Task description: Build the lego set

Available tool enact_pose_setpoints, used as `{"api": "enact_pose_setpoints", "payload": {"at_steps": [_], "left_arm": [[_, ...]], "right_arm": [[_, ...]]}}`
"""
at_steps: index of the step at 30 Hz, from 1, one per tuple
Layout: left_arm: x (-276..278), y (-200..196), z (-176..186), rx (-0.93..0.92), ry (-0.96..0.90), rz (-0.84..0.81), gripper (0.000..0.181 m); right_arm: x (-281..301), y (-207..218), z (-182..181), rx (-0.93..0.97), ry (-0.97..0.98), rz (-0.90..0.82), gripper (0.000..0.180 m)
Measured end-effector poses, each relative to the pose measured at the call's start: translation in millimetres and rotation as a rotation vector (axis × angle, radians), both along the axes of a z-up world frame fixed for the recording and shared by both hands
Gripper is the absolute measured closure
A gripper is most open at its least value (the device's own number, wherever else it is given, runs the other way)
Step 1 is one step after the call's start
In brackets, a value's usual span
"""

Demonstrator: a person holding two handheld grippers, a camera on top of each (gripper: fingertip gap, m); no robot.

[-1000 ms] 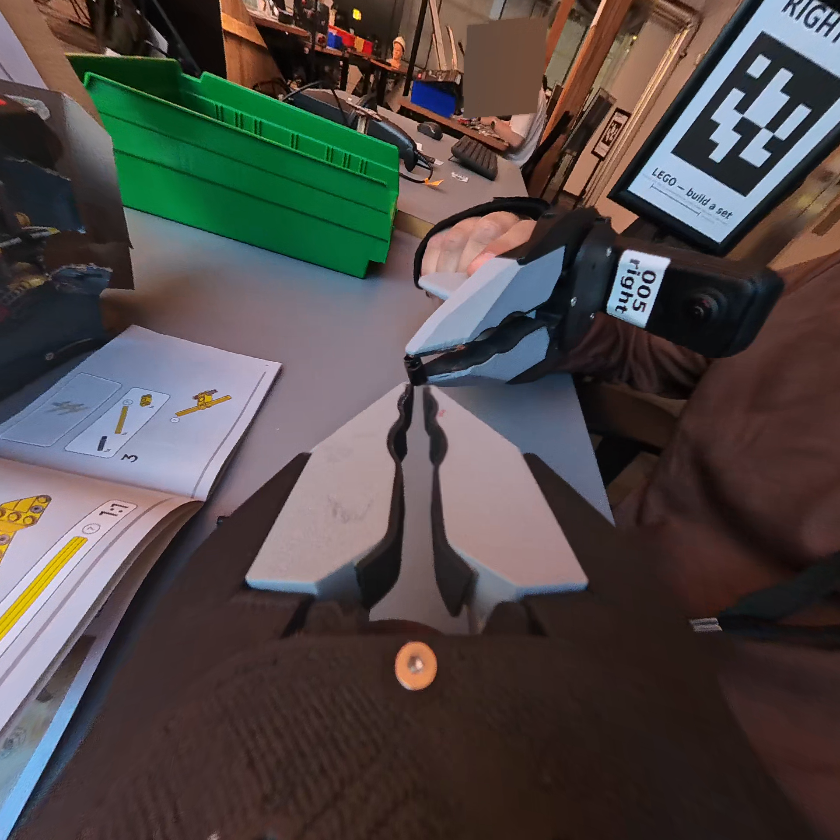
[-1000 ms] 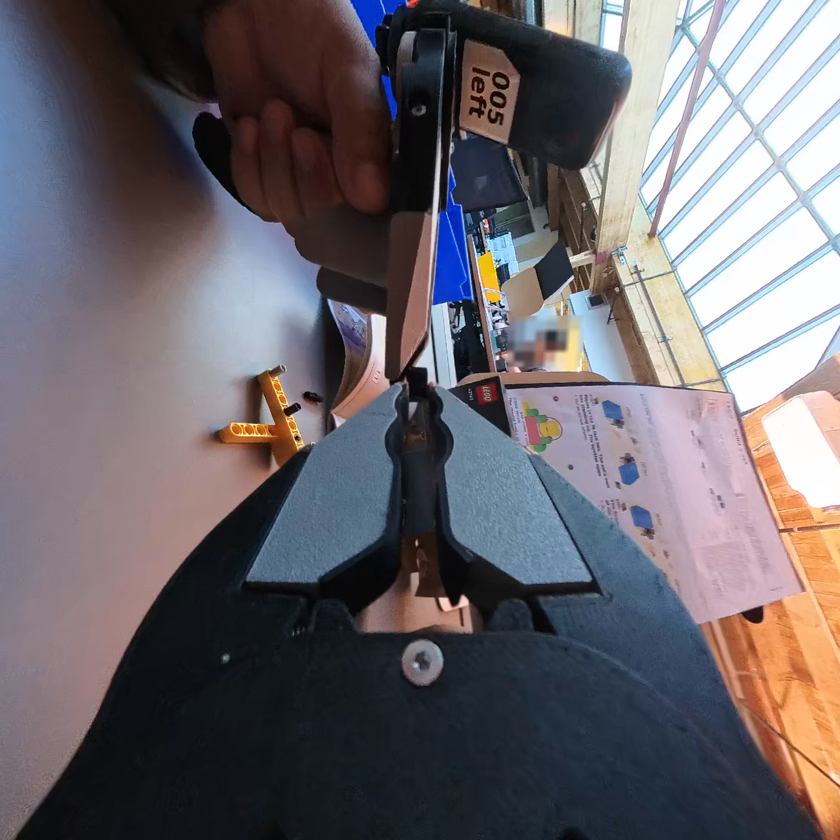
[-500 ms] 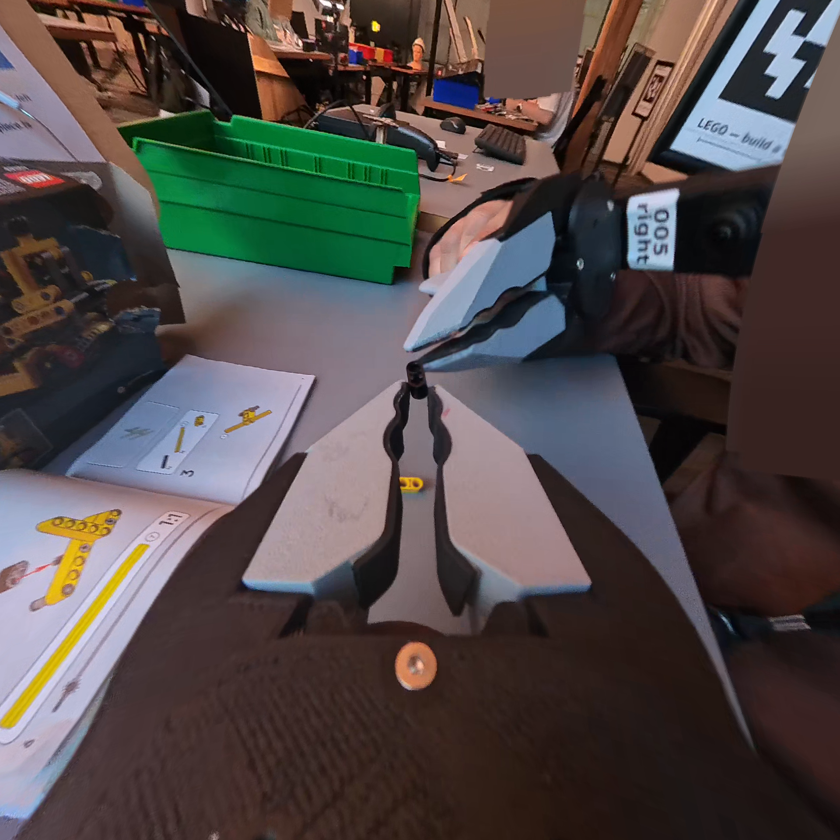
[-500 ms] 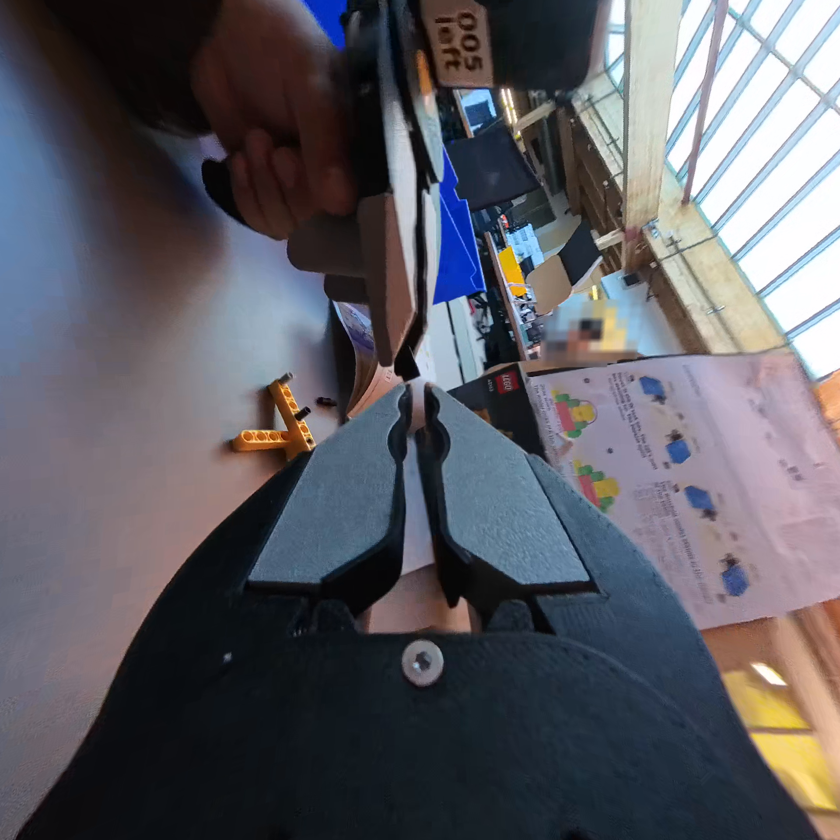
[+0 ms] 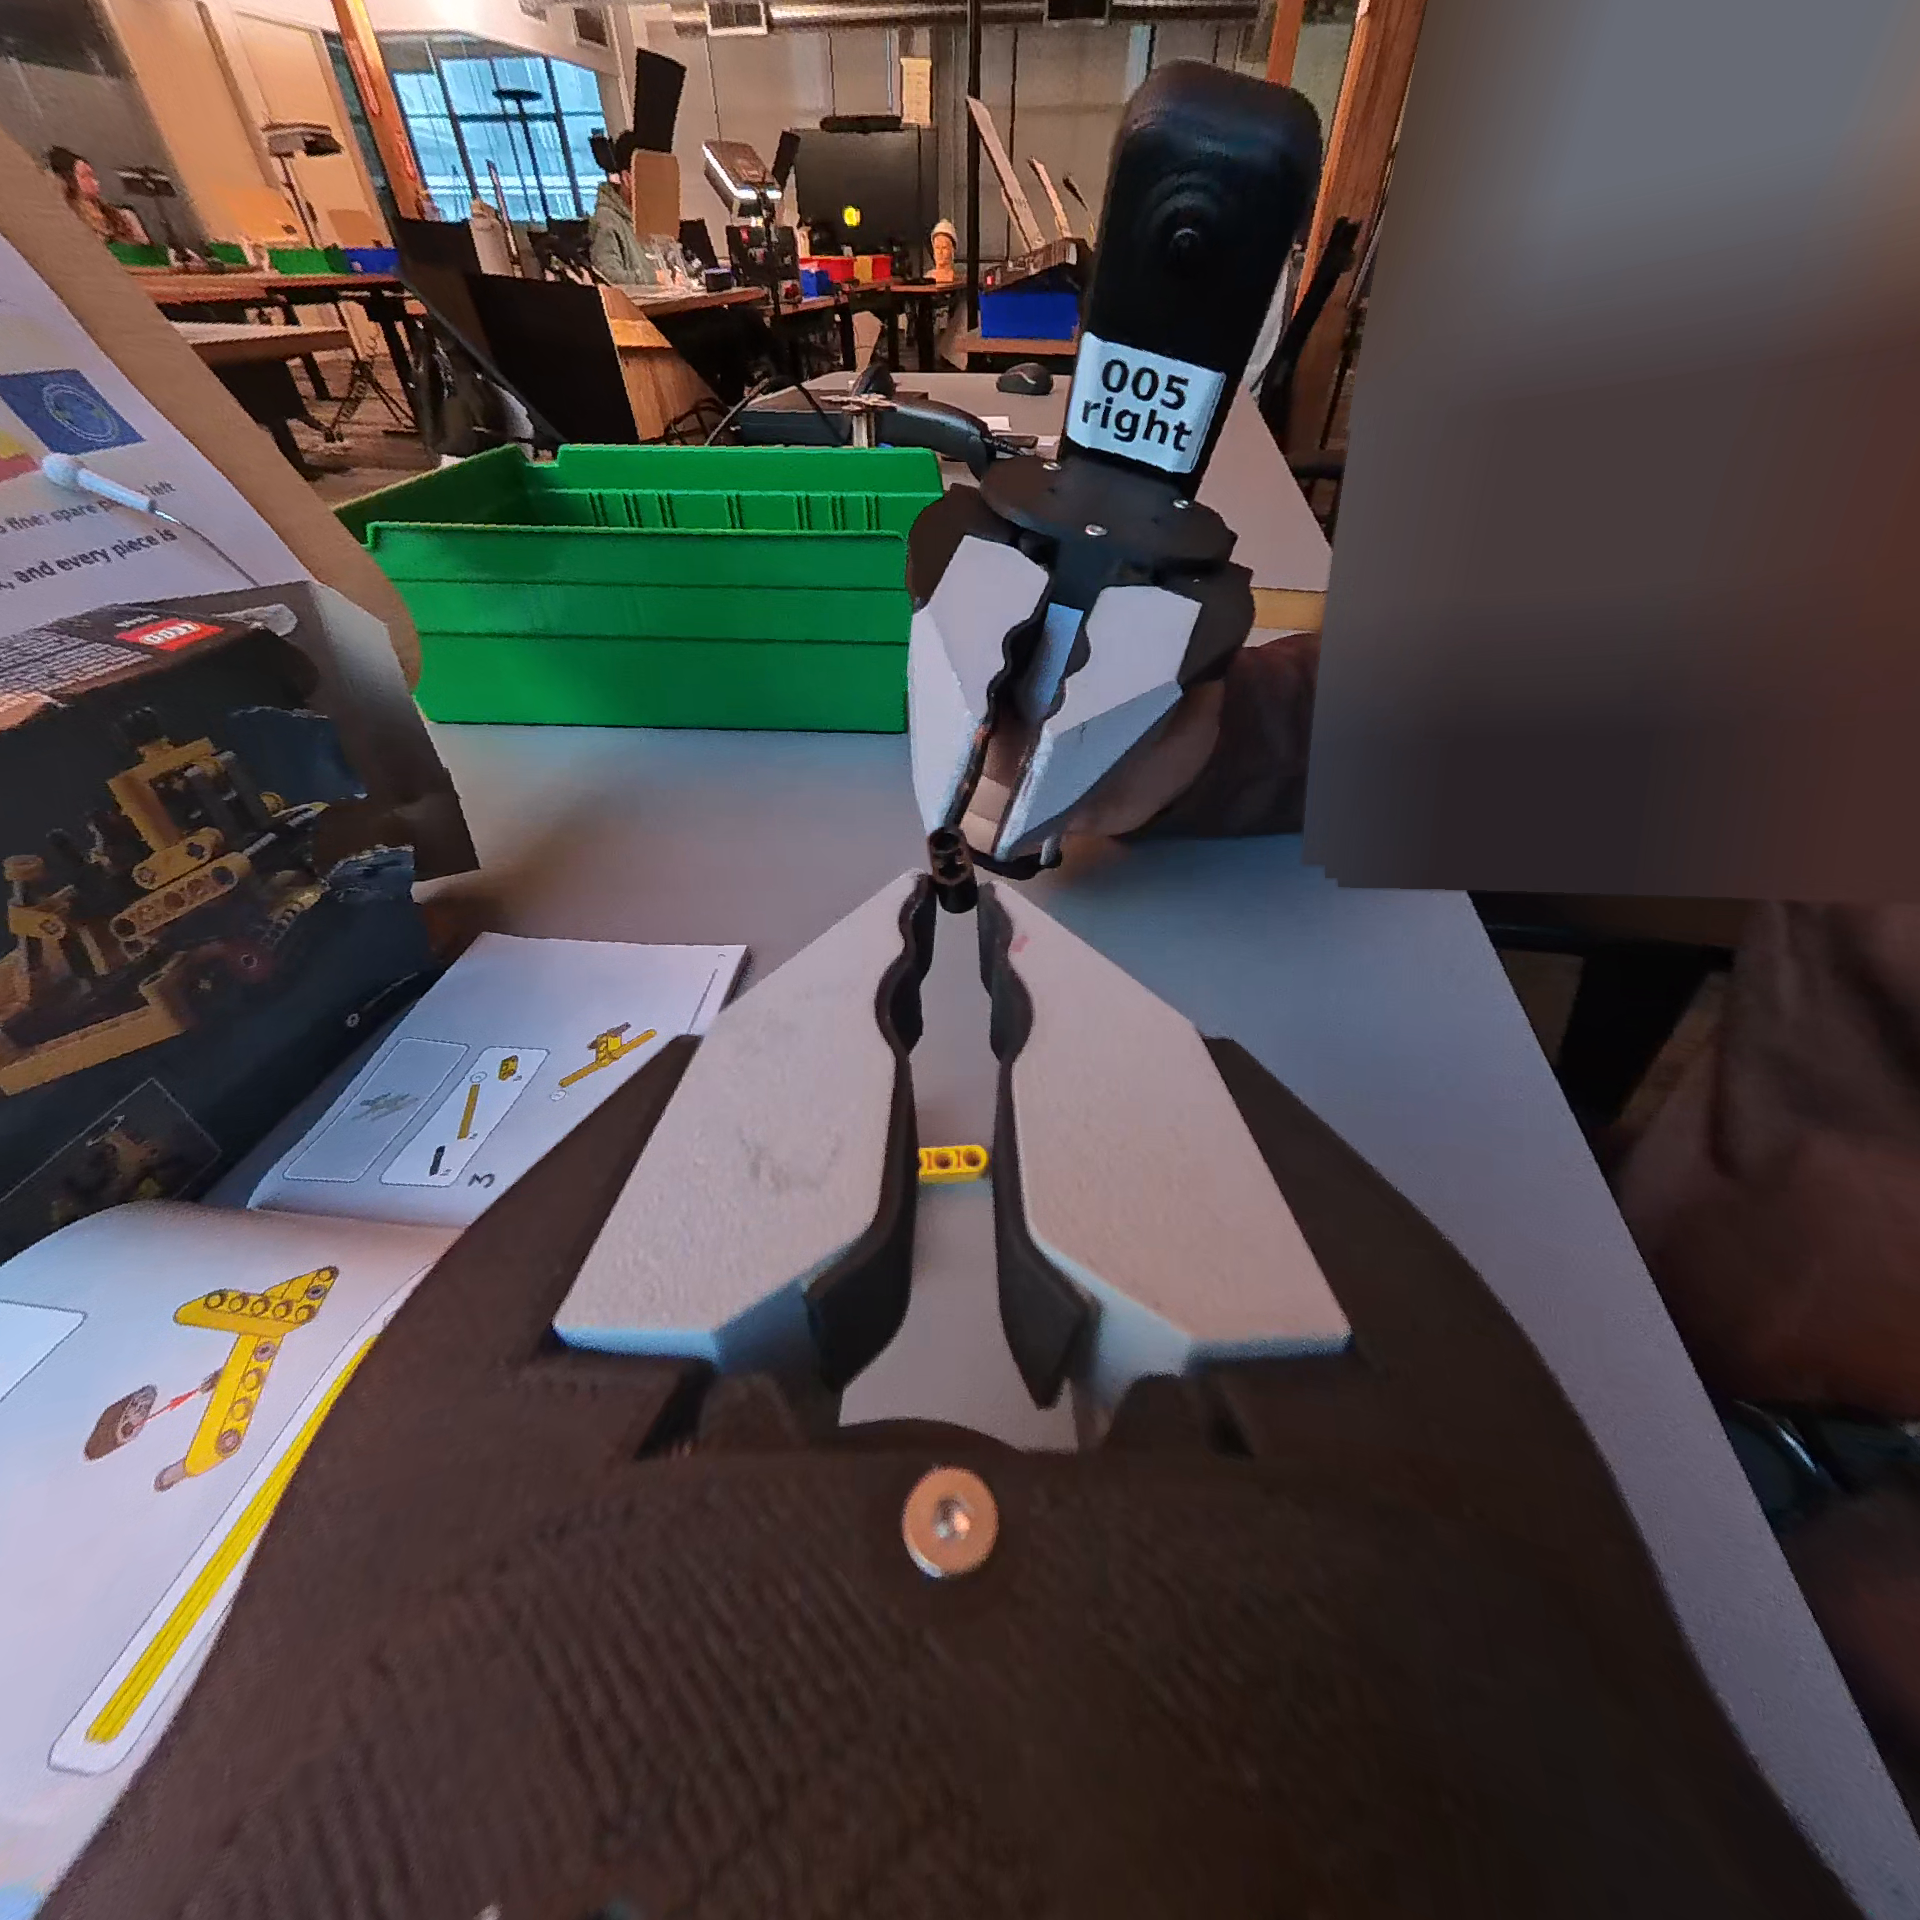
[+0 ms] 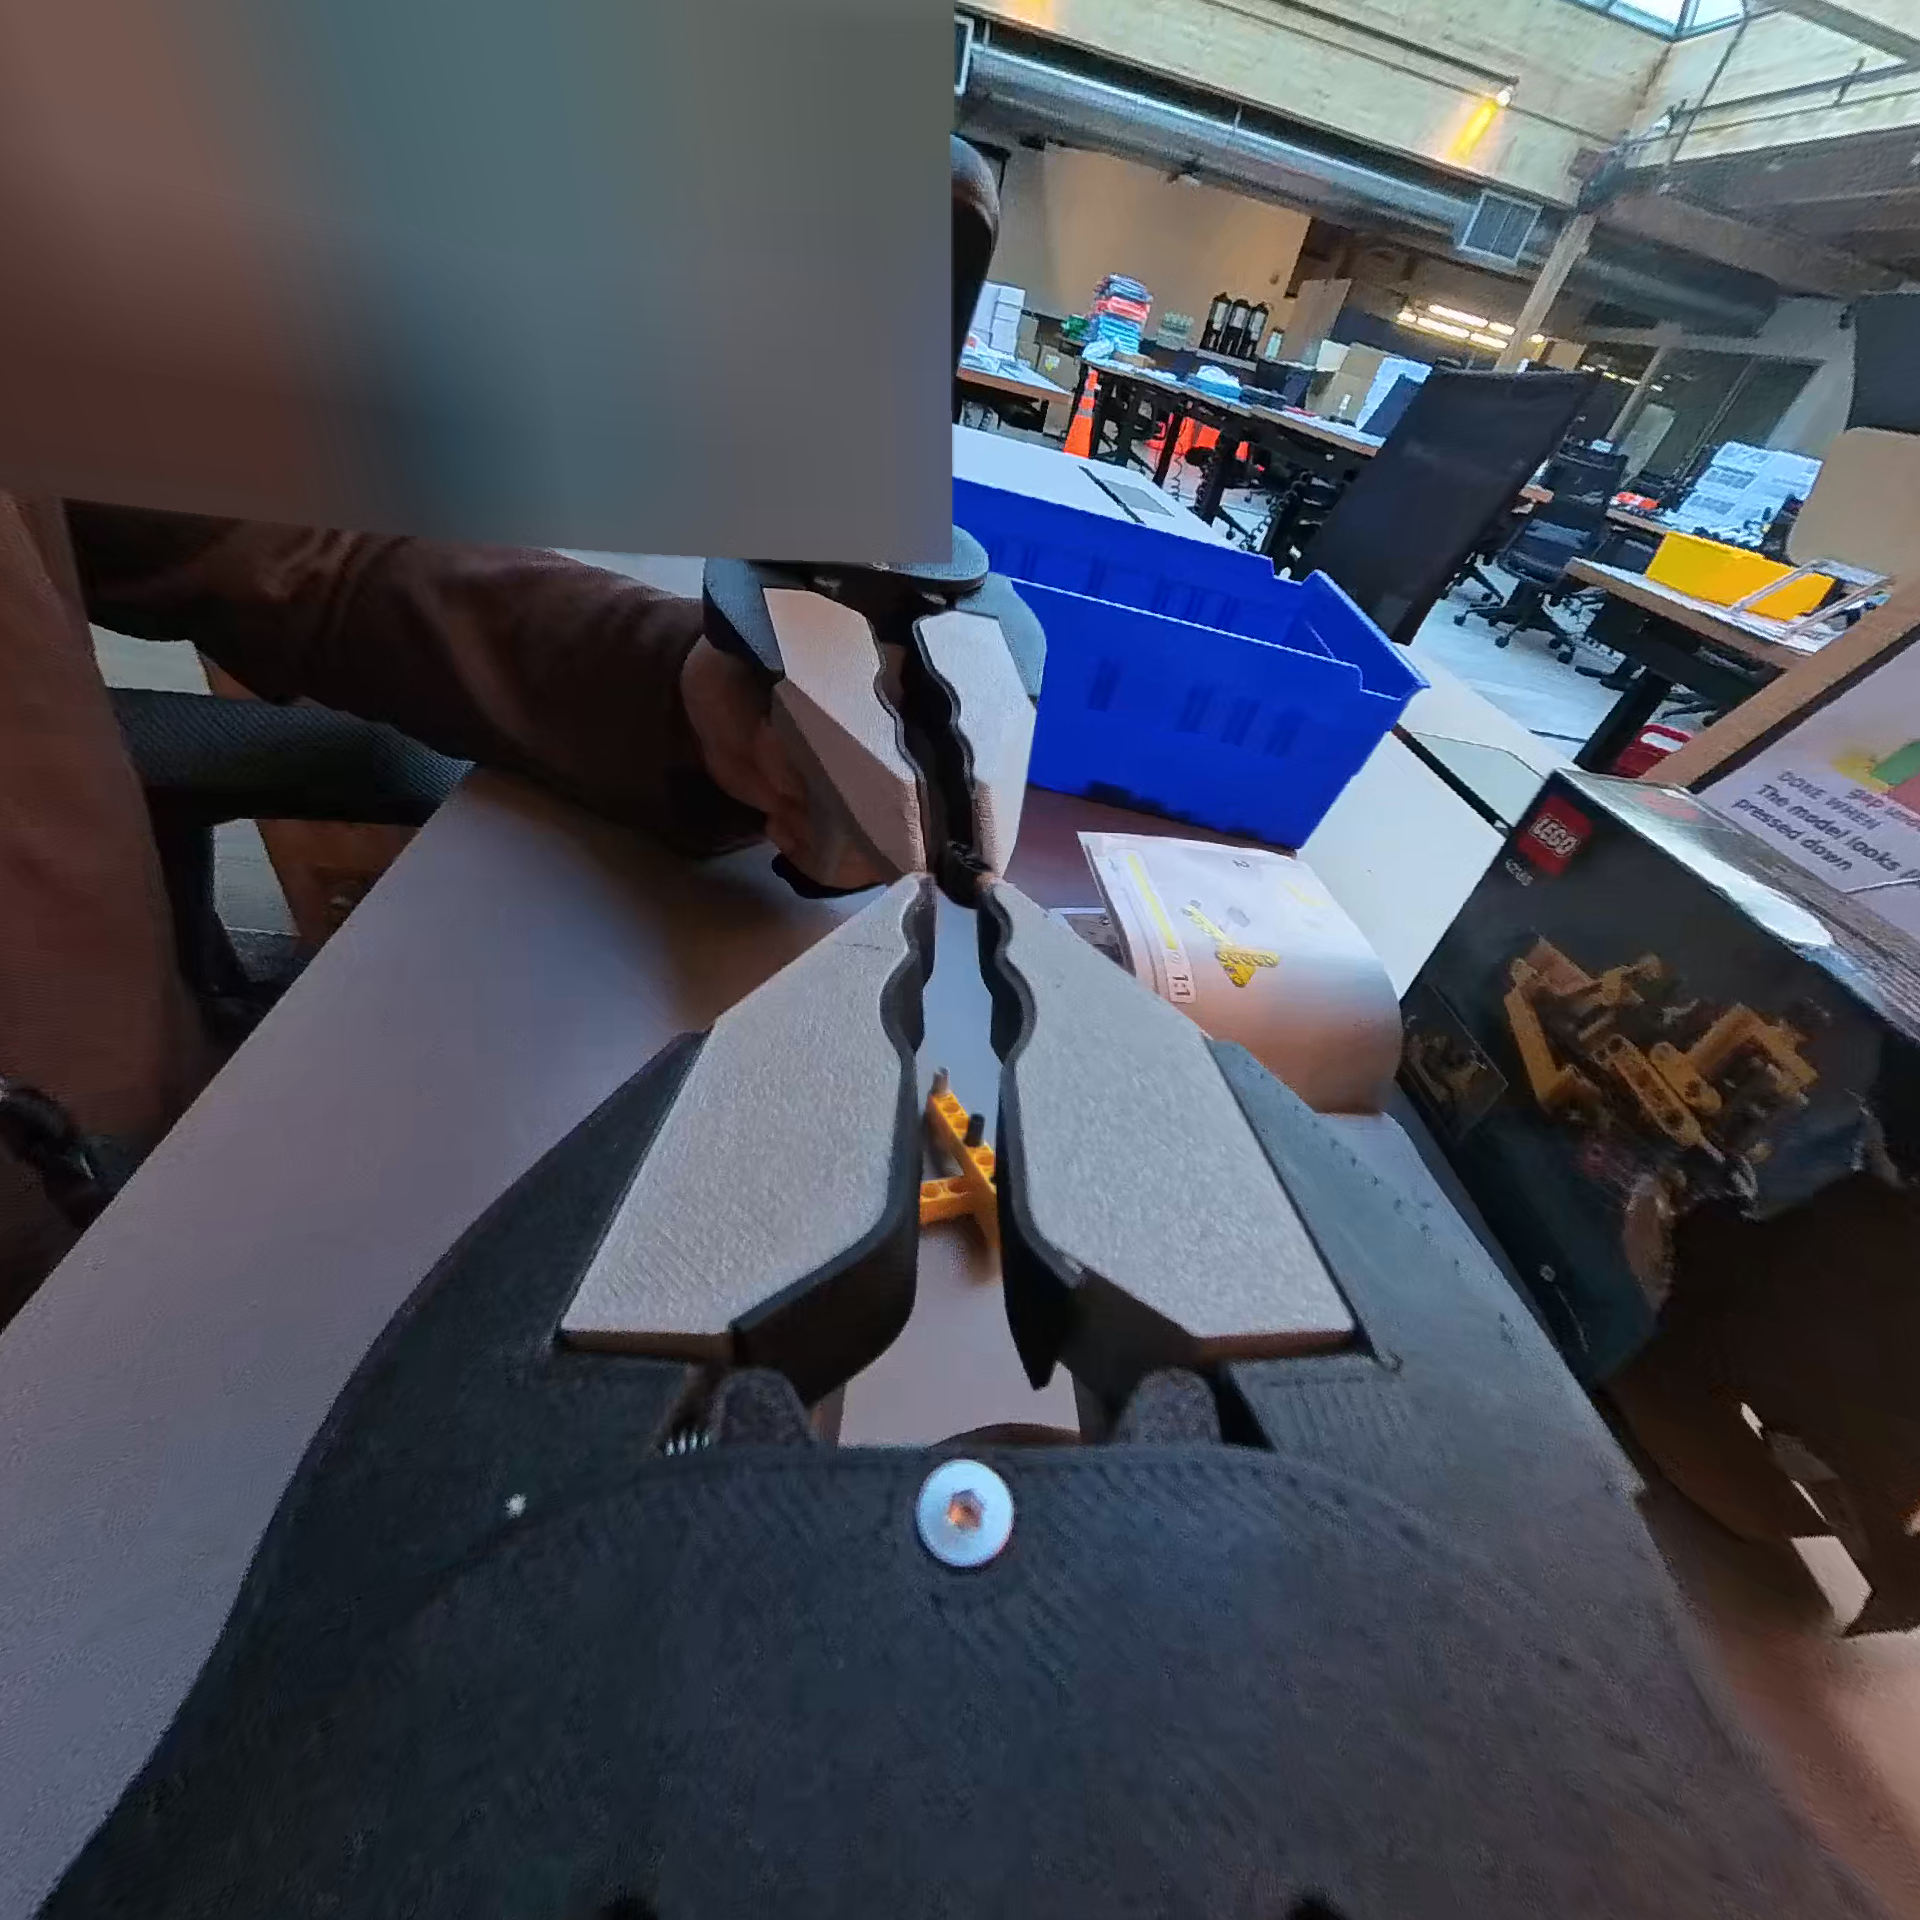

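- I get bright, even indoor light, with daylight from far windows [image 5: 499, 114].
- Wide-angle bending warps my edges.
- The instruction booklet [image 5: 156, 1382] looks slightly soft.

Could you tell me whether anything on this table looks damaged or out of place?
The set box looks battered: in the right wrist view its near corner is torn open and crumpled, with ragged flaps hanging. Otherwise nothing stands out; the yellow beam assembly lies flat on the table and the instruction booklet lies open.
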State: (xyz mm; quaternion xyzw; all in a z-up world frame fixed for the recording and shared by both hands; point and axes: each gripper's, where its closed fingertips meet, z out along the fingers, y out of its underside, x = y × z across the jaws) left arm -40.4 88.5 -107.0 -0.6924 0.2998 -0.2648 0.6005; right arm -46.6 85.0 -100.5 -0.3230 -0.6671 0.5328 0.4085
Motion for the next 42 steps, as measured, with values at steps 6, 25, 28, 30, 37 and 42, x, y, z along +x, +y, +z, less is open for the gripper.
{"api": "enact_pose_setpoints", "payload": {"at_steps": [6,25,28,30,37,42], "left_arm": [[5,-2,-1,0.03,0.031,-0.011,0.175],[8,7,-42,-0.061,0.241,0.042,0.176],[8,7,-43,-0.069,0.247,0.043,0.176],[7,6,-44,-0.075,0.252,0.042,0.176],[6,6,-45,-0.083,0.26,0.047,0.176],[5,7,-46,-0.086,0.264,0.055,0.176]], "right_arm": [[0,-2,-2,-0.013,-0.016,0.011,0.174],[-4,-6,-27,0.071,-0.142,0.008,0.177],[-4,-6,-29,0.078,-0.147,0.009,0.176],[-4,-6,-30,0.077,-0.148,0.014,0.176],[-5,-7,-31,0.084,-0.146,0.011,0.176],[-6,-6,-32,0.072,-0.15,0.006,0.176]]}}
